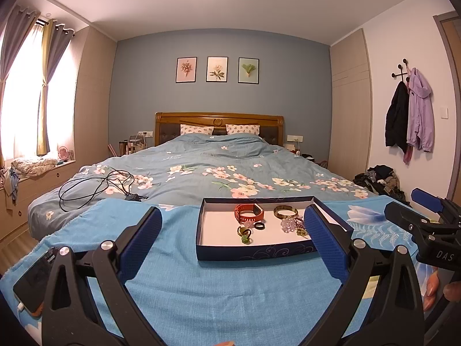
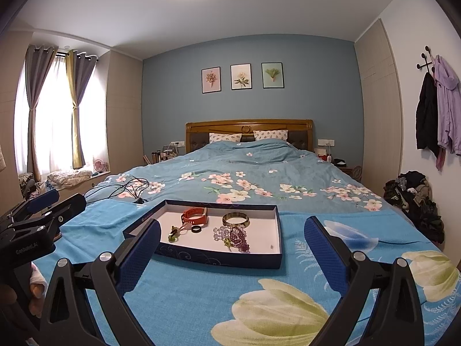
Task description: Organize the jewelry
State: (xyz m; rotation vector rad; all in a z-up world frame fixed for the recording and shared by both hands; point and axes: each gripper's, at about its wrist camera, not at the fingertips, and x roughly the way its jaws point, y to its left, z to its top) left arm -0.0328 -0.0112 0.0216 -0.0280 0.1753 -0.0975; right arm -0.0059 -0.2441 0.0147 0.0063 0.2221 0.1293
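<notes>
Tray: navy exterior with pale scroll pattern, white interior. Watch strap: orange-red; bead cluster: purple. Cloth: blue with cream flowers; fingers: blue-padded.

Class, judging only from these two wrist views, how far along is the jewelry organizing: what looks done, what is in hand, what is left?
Done: the orange watch, bangle, black ring and purple beads already lie in the box. In hand: nothing; the left gripper and right gripper are both open and empty. Left: the pieces lie loosely mixed, so any sorting remains.
</notes>
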